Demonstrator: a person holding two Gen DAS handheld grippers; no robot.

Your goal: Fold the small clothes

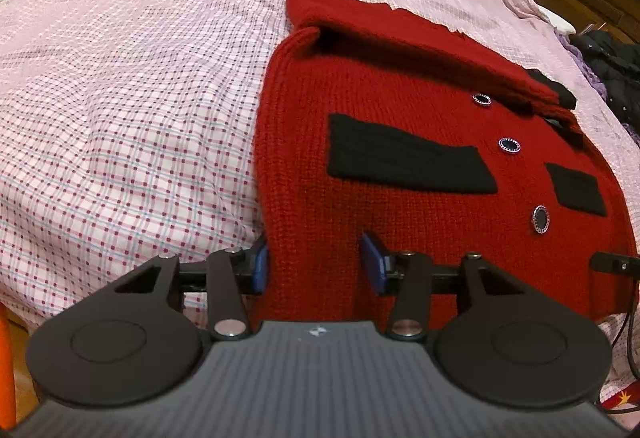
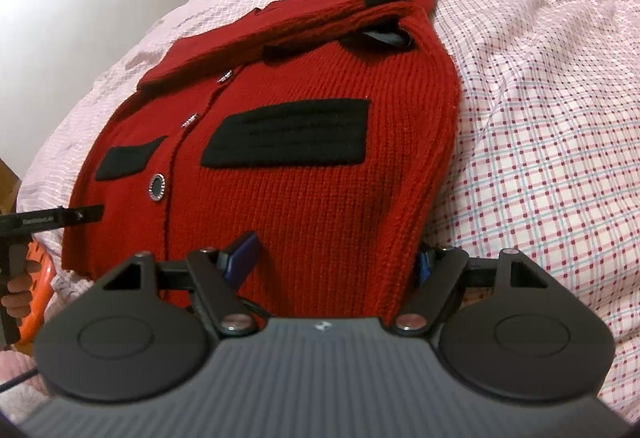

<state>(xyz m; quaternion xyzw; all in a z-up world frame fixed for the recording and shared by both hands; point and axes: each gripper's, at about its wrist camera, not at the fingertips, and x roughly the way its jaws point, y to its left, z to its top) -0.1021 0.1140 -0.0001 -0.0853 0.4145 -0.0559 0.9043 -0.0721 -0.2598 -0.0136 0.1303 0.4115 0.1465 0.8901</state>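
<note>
two grippers, the left gripper (image 1: pixel 316 262) and right gripper (image 2: pixel 332 258), stood with jaws apart astride the near hem corners of the red cardigan (image 1: pixel 420 158) lying flat on the bed (image 1: pixel 120 98); both should pinch evenly before lifting.

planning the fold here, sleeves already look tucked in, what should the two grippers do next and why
Probably close both on the near hem, then fold it up toward the collar. The left gripper and right gripper each straddle a bottom corner of the red cardigan, jaws apart, and the sleeves already lie folded across its top.
</note>
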